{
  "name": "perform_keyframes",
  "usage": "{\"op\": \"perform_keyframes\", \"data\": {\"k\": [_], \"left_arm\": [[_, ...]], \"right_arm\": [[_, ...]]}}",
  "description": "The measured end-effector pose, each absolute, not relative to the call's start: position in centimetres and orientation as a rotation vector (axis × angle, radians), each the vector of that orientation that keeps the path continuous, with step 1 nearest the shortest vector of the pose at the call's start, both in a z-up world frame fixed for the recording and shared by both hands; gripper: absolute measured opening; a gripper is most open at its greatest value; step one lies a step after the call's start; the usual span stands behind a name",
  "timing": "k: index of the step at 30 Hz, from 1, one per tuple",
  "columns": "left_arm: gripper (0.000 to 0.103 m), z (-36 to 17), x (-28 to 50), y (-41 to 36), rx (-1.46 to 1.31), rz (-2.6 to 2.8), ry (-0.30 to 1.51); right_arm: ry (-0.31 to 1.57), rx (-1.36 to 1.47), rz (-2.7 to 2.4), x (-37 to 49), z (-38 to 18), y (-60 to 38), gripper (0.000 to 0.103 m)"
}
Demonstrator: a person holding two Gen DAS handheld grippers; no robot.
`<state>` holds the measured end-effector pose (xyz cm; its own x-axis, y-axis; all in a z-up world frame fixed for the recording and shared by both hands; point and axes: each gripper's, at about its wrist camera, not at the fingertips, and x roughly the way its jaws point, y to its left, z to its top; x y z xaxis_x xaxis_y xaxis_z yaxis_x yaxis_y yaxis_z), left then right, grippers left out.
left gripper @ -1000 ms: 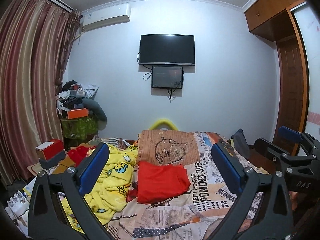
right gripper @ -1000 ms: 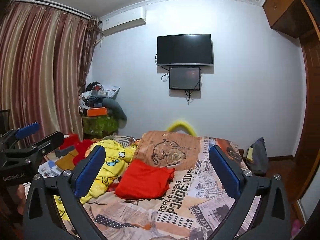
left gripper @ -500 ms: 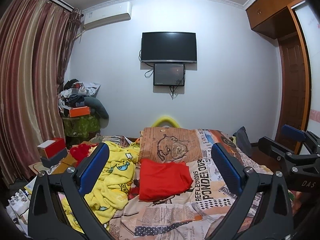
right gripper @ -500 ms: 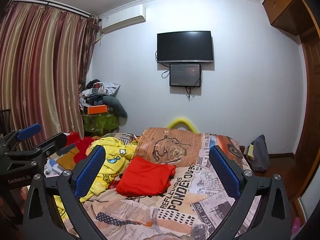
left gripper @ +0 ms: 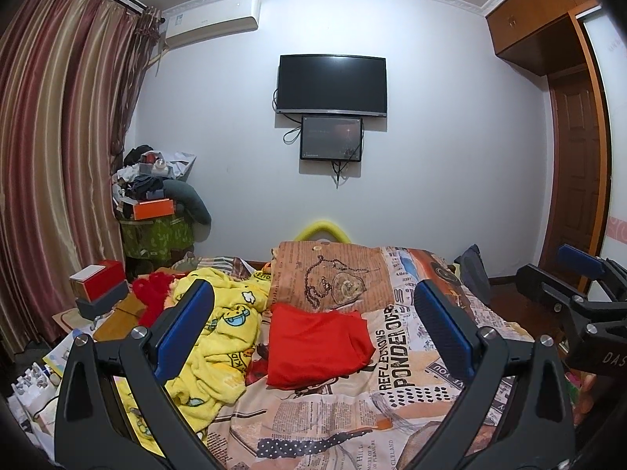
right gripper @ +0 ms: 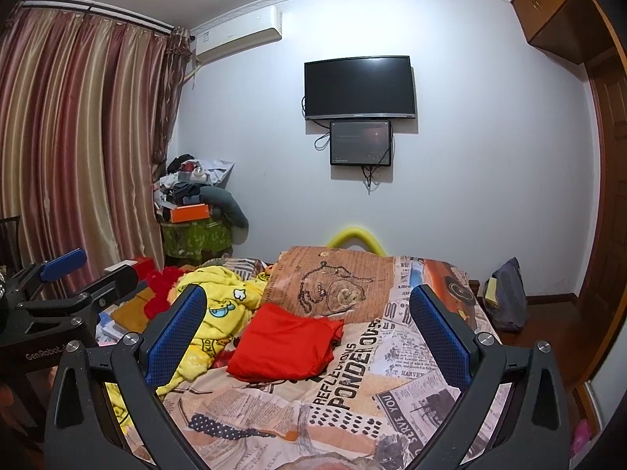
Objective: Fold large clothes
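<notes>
Two hand-held grippers hover side by side above the near end of a bed covered by a newspaper-print patchwork bedspread point(left gripper: 411, 399). The left gripper point(left gripper: 313, 325) and the right gripper point(right gripper: 309, 329) both have their blue-padded jaws spread wide and grasp nothing. A red, soft fabric garment point(left gripper: 315, 342), loosely folded into a rough rectangle, lies mid-bed, well apart from both tools. Just beside it, towards the left, a fluffy yellow cartoon-print fleece garment point(left gripper: 219, 337) sits crumpled in a heap. Both pieces look light, limp and likely to sag when lifted; pinching an outer edge or corner with each gripper seems the surest hold.
</notes>
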<state>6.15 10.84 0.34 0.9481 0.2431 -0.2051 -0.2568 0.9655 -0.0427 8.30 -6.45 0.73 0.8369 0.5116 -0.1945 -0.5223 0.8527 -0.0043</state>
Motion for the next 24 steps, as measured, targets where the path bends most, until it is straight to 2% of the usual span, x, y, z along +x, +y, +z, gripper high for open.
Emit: {"op": "perform_keyframes", "data": {"k": [24], "left_arm": [[0.102,0.51,6.22,9.85,-0.042,0.233,0.2]], "right_arm": [[0.189,-0.031,0.533,8.23,1.29,-7.09,0.103]]}}
